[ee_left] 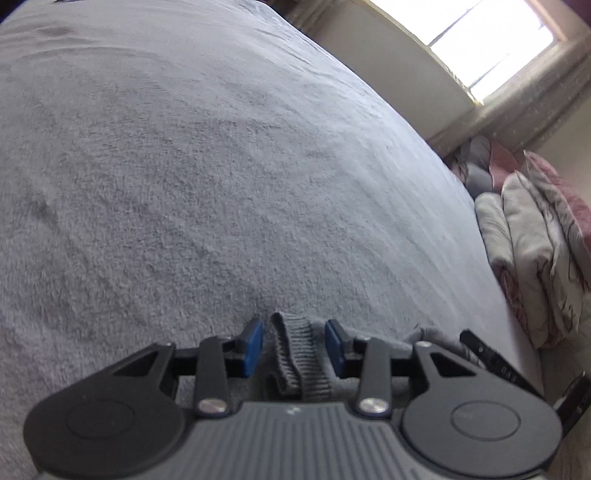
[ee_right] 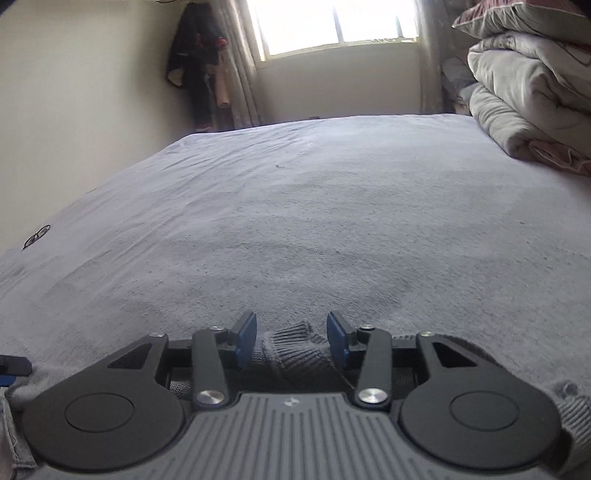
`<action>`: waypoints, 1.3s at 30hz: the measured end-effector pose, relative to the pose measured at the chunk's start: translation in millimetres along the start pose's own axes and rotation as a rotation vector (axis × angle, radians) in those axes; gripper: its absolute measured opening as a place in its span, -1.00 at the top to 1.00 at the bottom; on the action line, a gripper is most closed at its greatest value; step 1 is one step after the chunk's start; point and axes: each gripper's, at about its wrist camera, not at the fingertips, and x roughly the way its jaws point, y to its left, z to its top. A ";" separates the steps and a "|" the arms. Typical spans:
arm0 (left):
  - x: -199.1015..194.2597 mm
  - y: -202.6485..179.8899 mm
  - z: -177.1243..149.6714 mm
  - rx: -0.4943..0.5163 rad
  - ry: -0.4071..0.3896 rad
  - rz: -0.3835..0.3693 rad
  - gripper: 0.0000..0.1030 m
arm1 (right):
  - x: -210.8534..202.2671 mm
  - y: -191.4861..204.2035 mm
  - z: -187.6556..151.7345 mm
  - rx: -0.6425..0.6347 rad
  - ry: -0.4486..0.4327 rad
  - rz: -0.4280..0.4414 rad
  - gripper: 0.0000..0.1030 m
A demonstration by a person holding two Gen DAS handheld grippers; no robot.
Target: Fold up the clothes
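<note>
A grey knit garment with ribbed hem lies on the grey bed cover. In the left wrist view its ribbed edge [ee_left: 301, 360] stands up between the blue pads of my left gripper [ee_left: 294, 341], whose jaws are apart and not pressing the cloth. In the right wrist view another ribbed part [ee_right: 295, 349] lies between the pads of my right gripper [ee_right: 291, 334], also open around it. Most of the garment is hidden under both grippers. The right gripper's tip [ee_left: 491, 356] shows at the left view's right edge.
The grey fleece bed cover [ee_right: 314, 229] fills both views. Folded quilts and pillows [ee_right: 528, 85] are stacked at the bed's right side, also in the left wrist view [ee_left: 535, 240]. A window [ee_right: 332, 22], curtains and hanging clothes [ee_right: 199, 66] stand behind the bed.
</note>
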 end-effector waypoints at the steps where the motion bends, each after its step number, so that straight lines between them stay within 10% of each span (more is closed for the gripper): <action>1: -1.1 2.4 -3.9 -0.020 -0.023 -0.008 0.30 | 1.6 -1.9 -0.7 -0.006 0.001 0.006 0.10; 12: 6.1 29.3 -17.6 -0.133 -0.098 -0.151 0.86 | 14.8 0.1 -12.2 -0.059 0.044 -0.009 0.17; 15: 3.3 24.7 -17.6 -0.116 -0.112 -0.164 0.92 | 15.1 3.8 -11.4 -0.074 0.050 0.015 0.86; 17: 3.0 20.4 -19.1 -0.092 -0.144 -0.157 0.94 | 16.6 11.0 -7.1 -0.102 0.054 0.002 0.87; 28: 3.2 4.4 -18.6 0.087 -0.356 -0.075 0.94 | -4.0 -4.9 6.6 -0.034 -0.248 -0.038 0.87; 36: 12.4 15.4 -12.2 0.043 -0.259 -0.038 0.69 | 26.0 -0.6 3.3 -0.043 -0.121 -0.066 0.78; 39: -5.0 11.2 -6.5 0.001 -0.201 -0.026 0.03 | 19.2 1.1 4.1 -0.041 -0.122 -0.079 0.66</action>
